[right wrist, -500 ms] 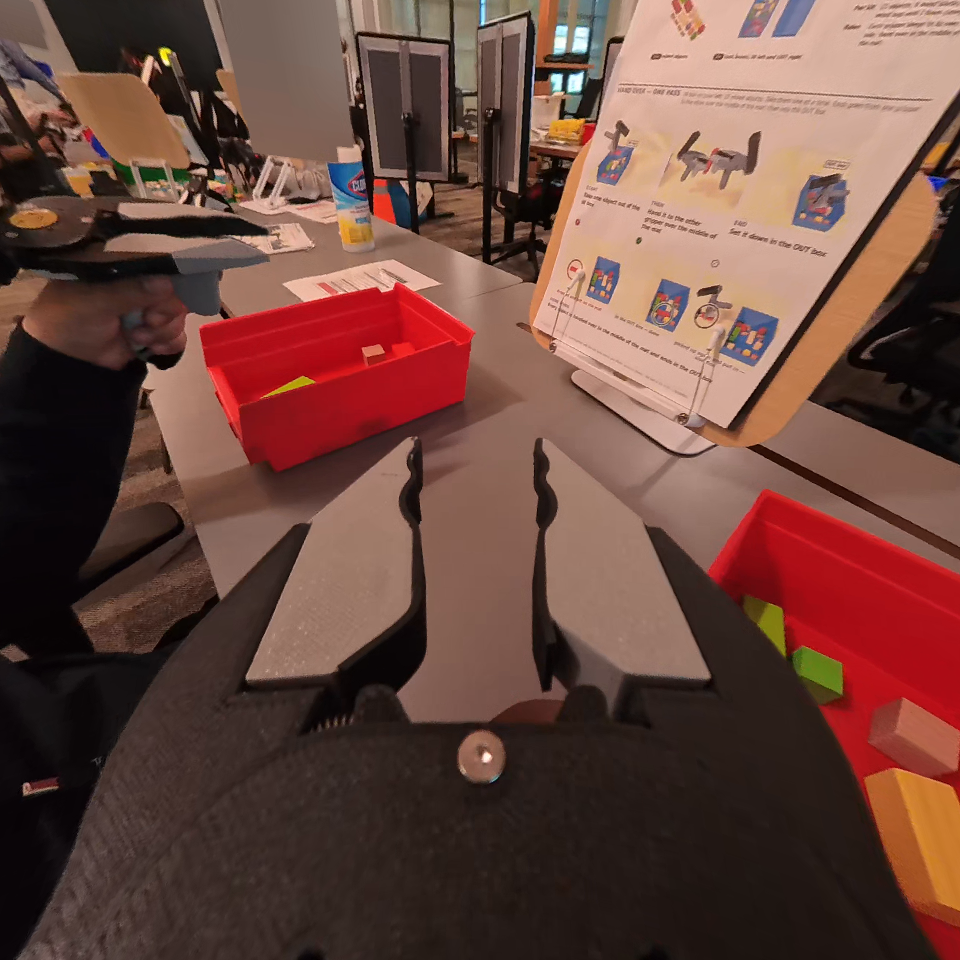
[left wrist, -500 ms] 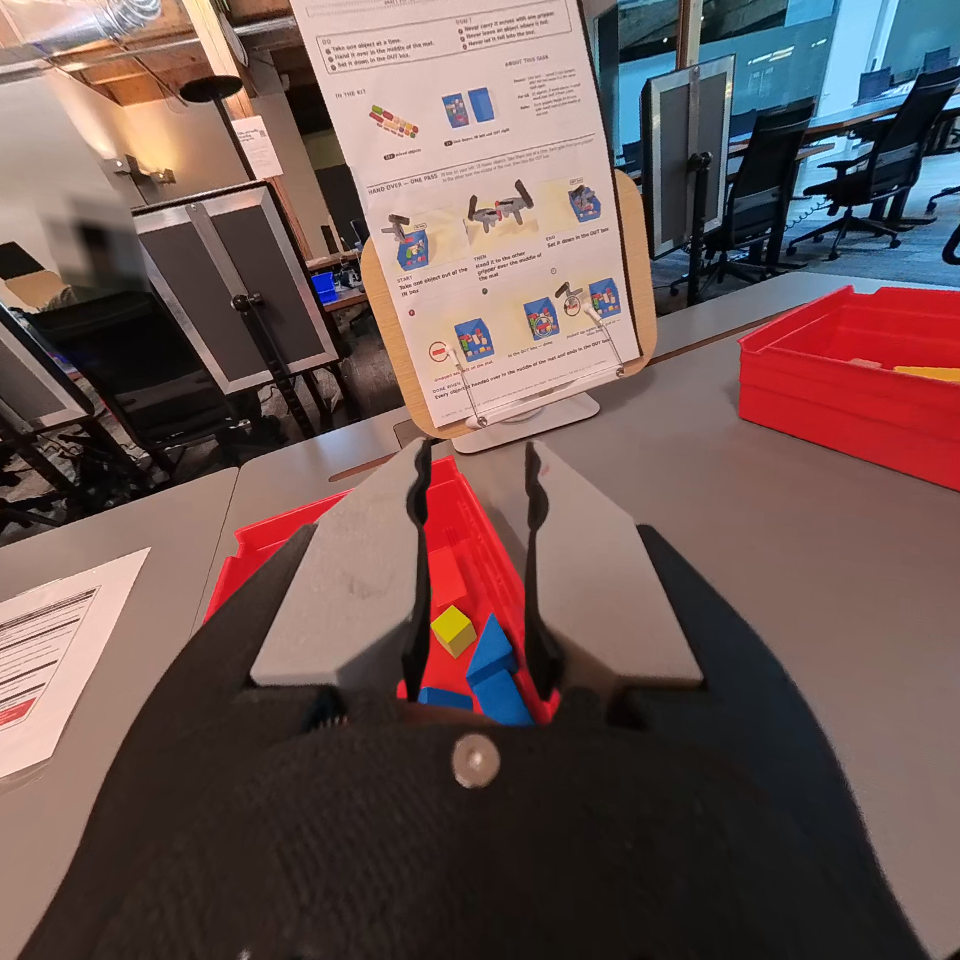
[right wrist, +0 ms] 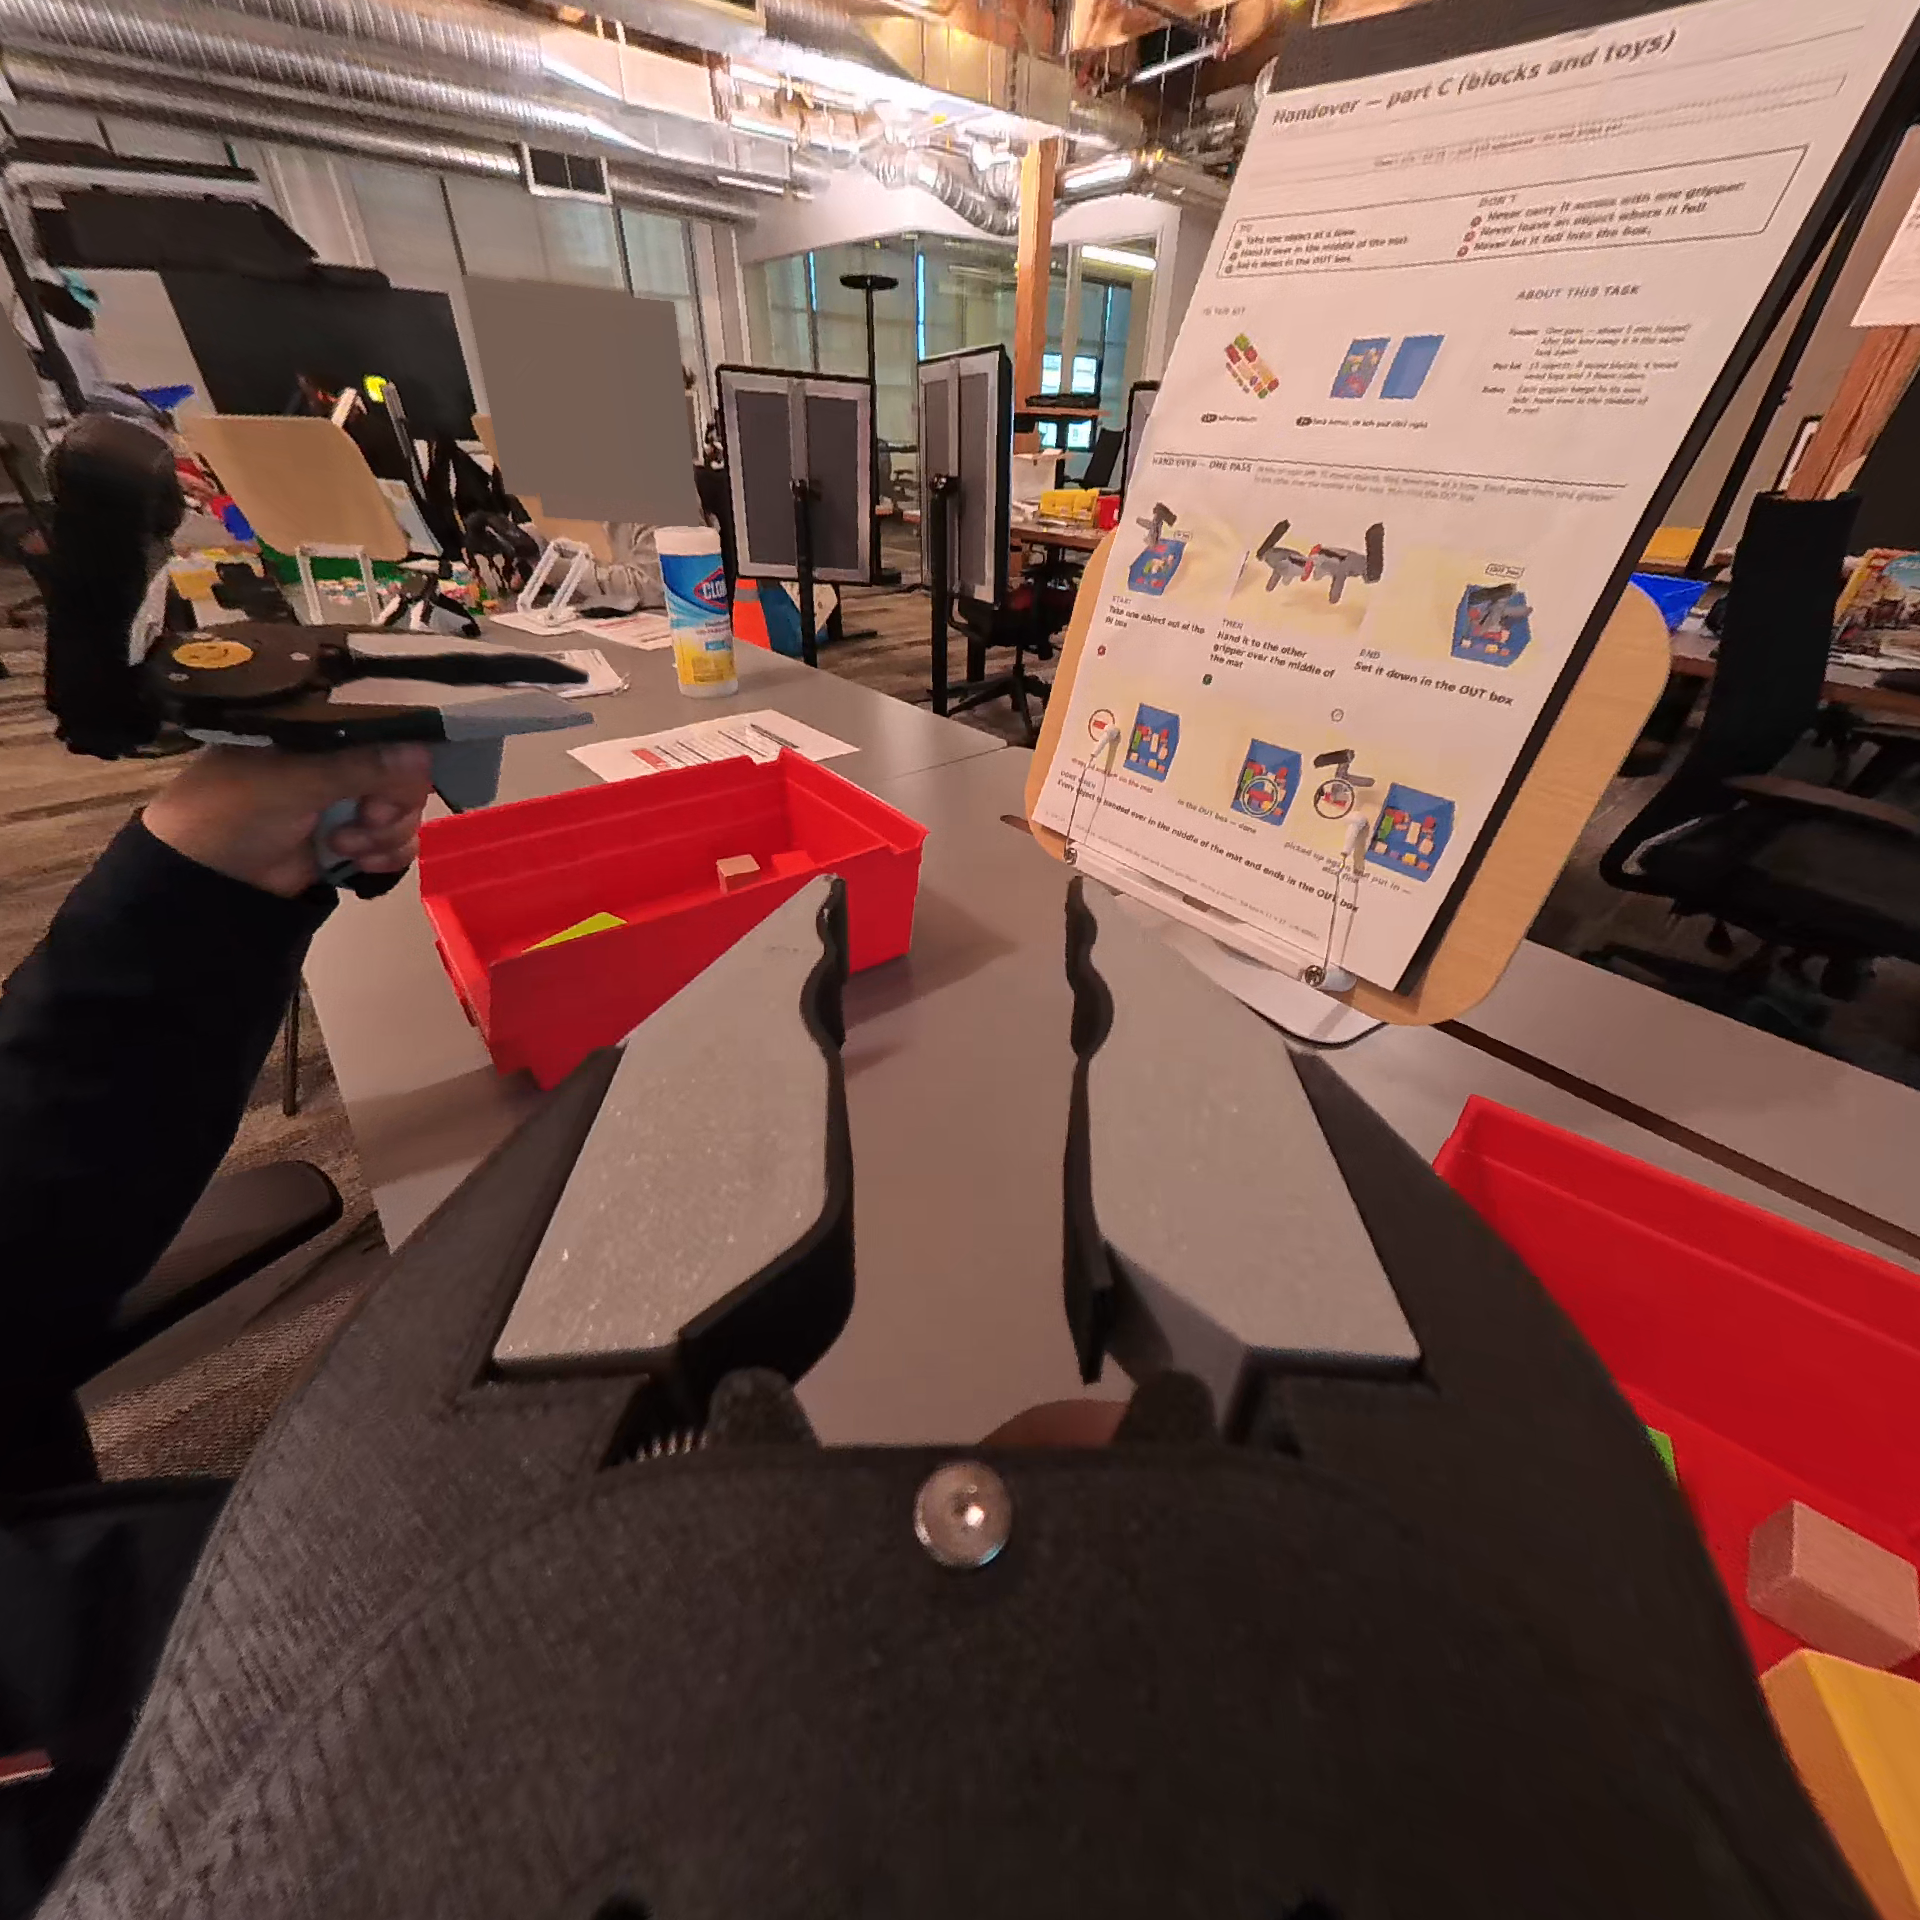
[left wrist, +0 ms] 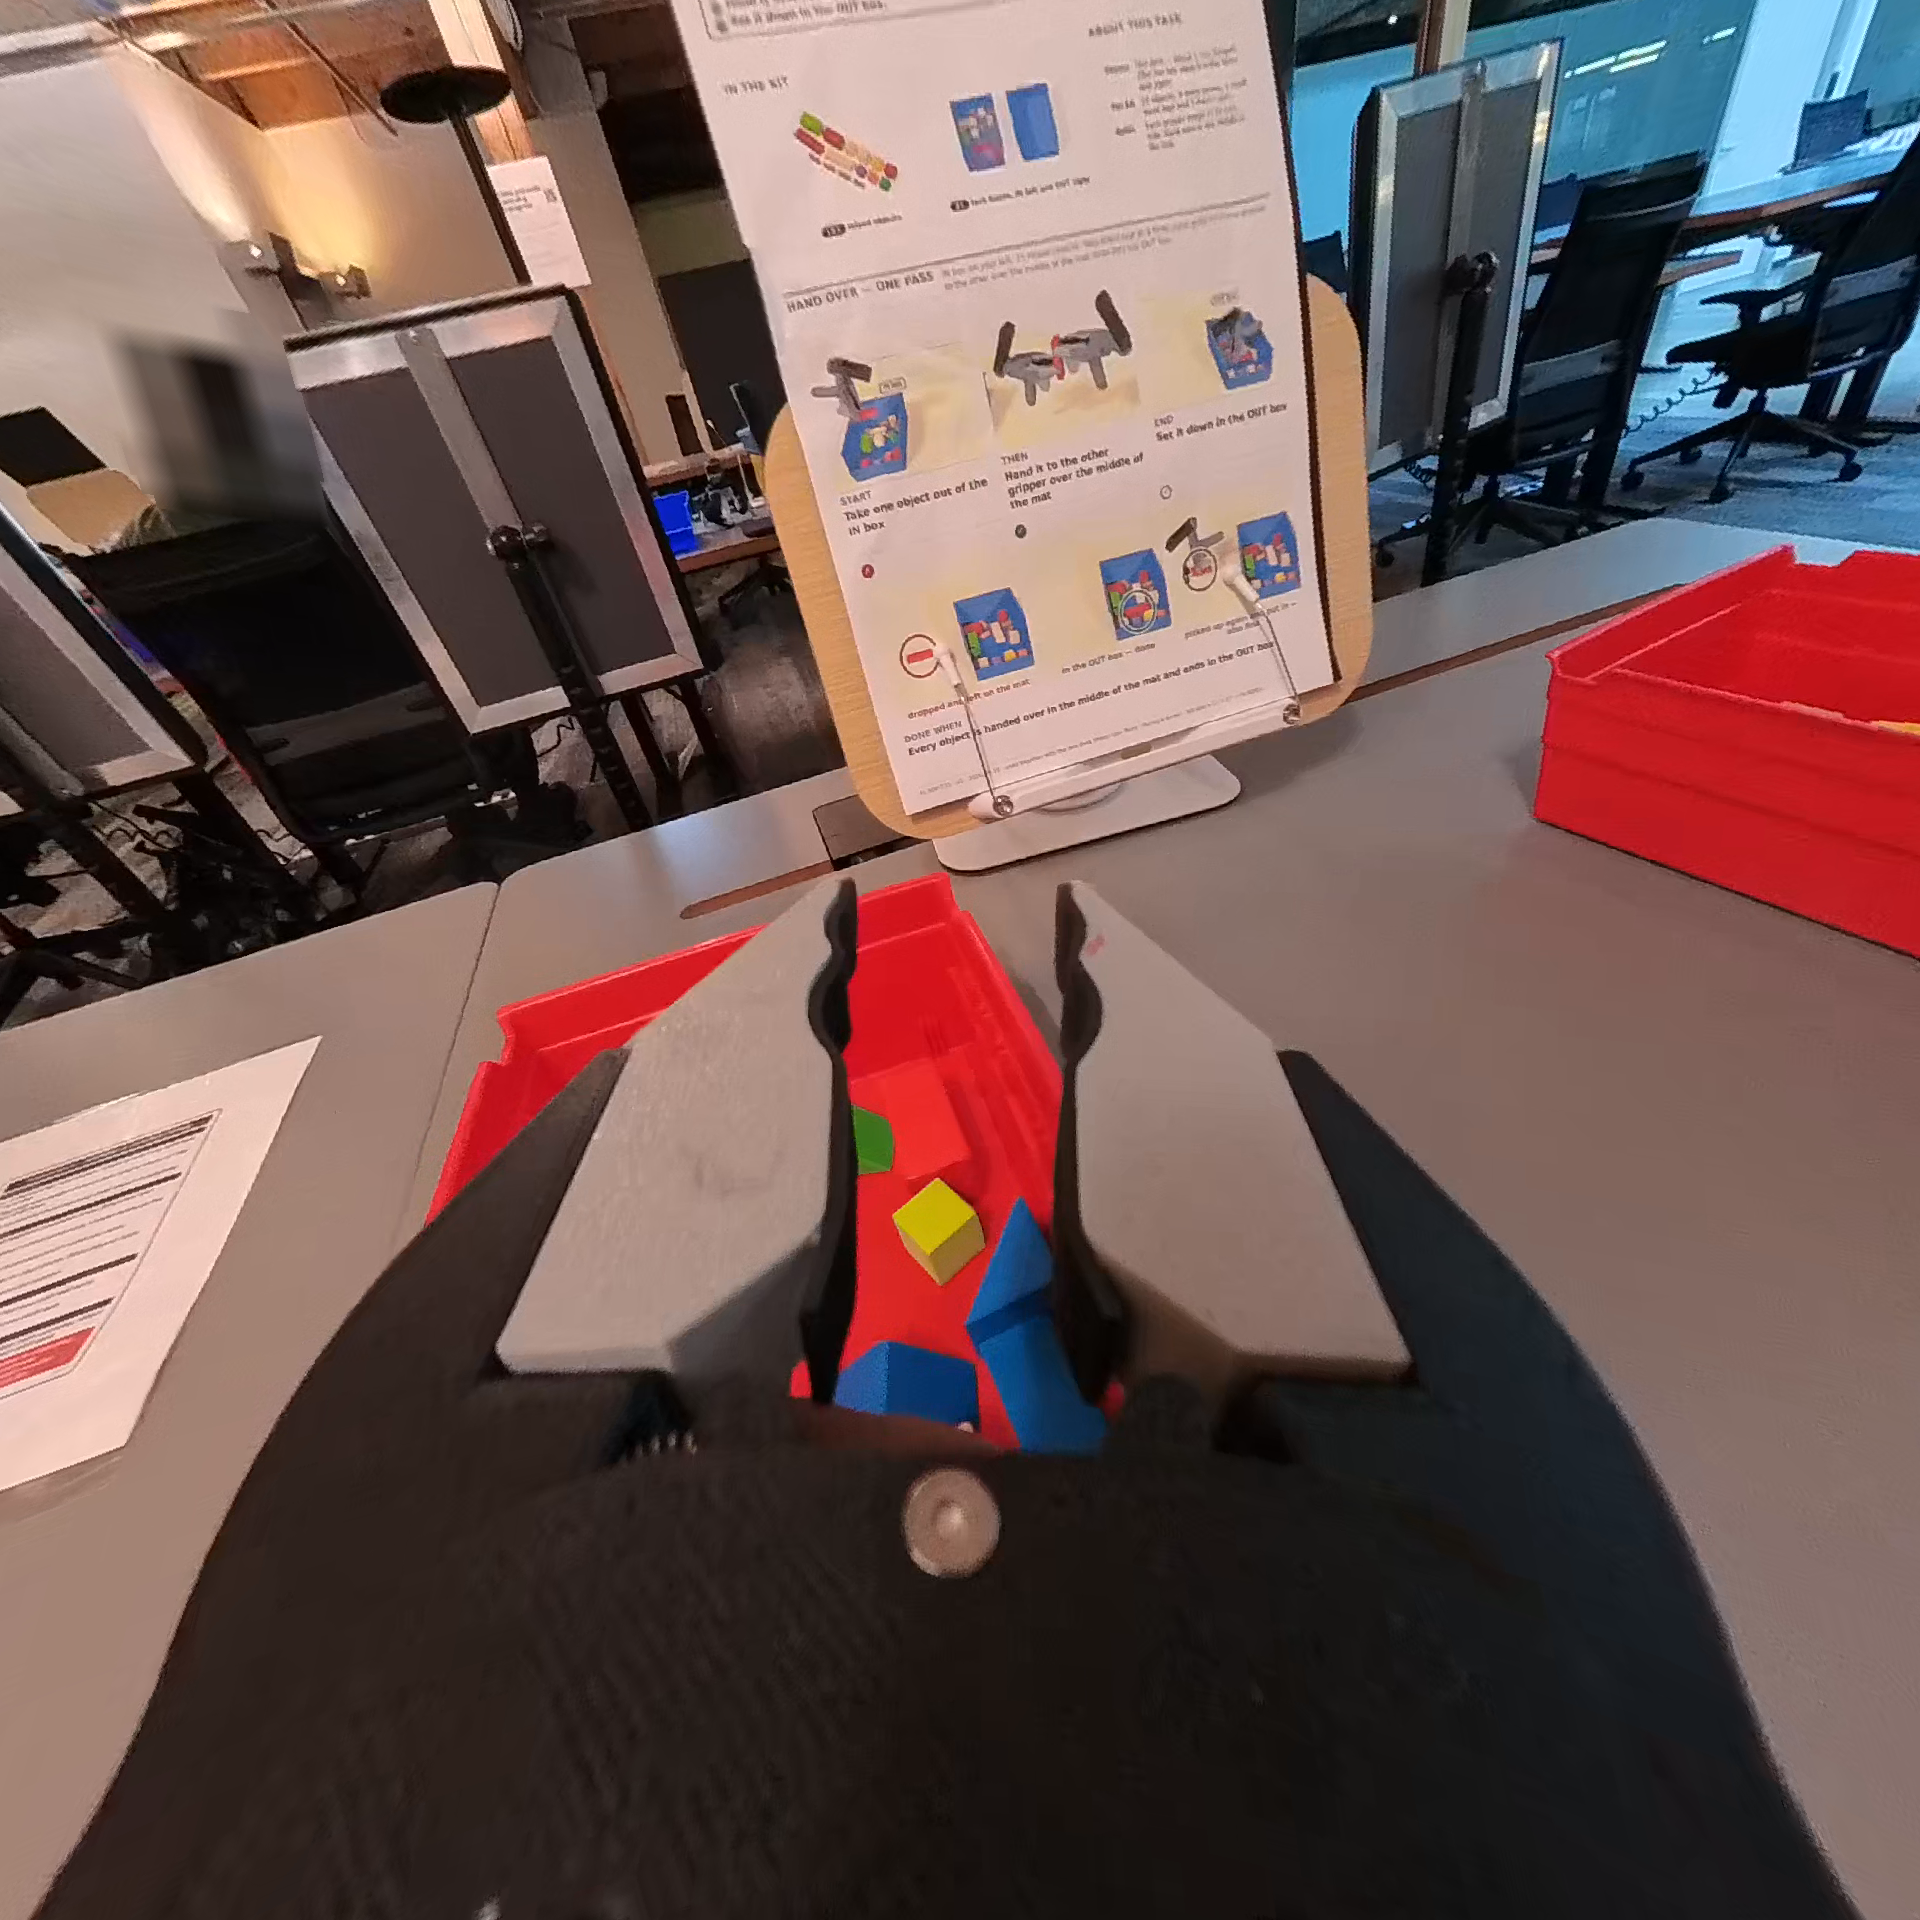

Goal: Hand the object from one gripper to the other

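Left wrist view: my left gripper (left wrist: 951,951) hangs agape and empty over a red bin (left wrist: 940,1049) at lower centre; the yellow cube (left wrist: 938,1230) lies there corner-on beside blue blocks (left wrist: 1013,1330). My right gripper (right wrist: 951,925), jaws apart, holding nothing, faces bare grey table (right wrist: 951,1143); another red bin (right wrist: 1704,1340) sits lower right.

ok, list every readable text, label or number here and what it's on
I don't quote writing; what bears it:
Instruction sheet on wooden stand: headings and captions, legible.
Paper sheet on grey table: blurred.
Wipes canister: brand label.
Yellow sticker on left gripper: too small.
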